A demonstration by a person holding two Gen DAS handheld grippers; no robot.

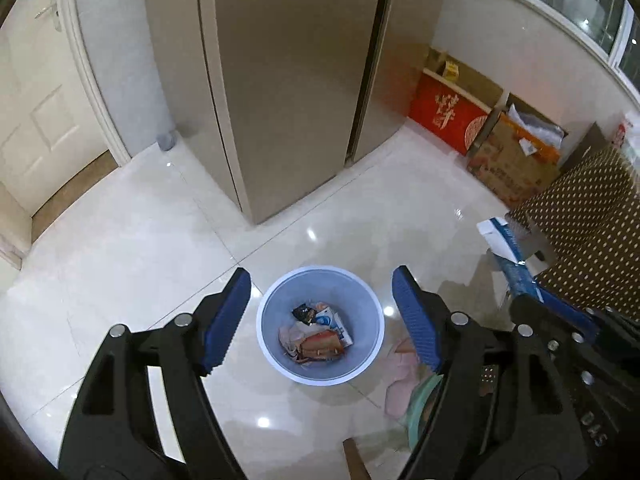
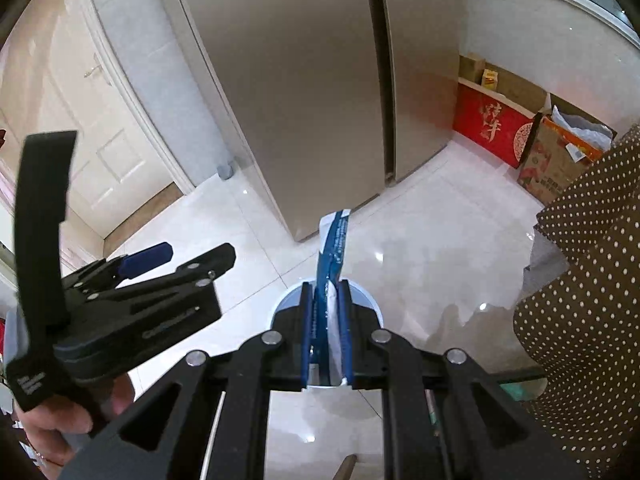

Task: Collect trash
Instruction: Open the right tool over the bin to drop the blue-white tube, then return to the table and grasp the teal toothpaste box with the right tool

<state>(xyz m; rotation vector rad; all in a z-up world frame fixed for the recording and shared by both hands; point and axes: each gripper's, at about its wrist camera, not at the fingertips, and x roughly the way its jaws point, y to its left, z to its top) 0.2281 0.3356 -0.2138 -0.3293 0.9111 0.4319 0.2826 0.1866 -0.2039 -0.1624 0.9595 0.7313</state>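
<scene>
A: So where does the trash stand?

B: The right tool (image 2: 327, 320) is clamped nearly shut on a blue-and-white wrapper (image 2: 333, 248), which sticks up past the pads. The left tool (image 1: 320, 316) has its jaws spread wide with nothing between them.

A: And the bin?

B: The pale blue wastebasket (image 1: 320, 372) sits on the tiled floor (image 1: 140, 260) in front of the refrigerator (image 1: 288, 80), already holding crumpled packets (image 1: 320, 336).

A: How should the drop go?

B: I'd carry the wrapper over the middle of the wastebasket's mouth, well inside the rim, then release low. It's light and may flutter out. The dotted cloth (image 2: 580, 280) hangs near on the right; keep clear.
</scene>
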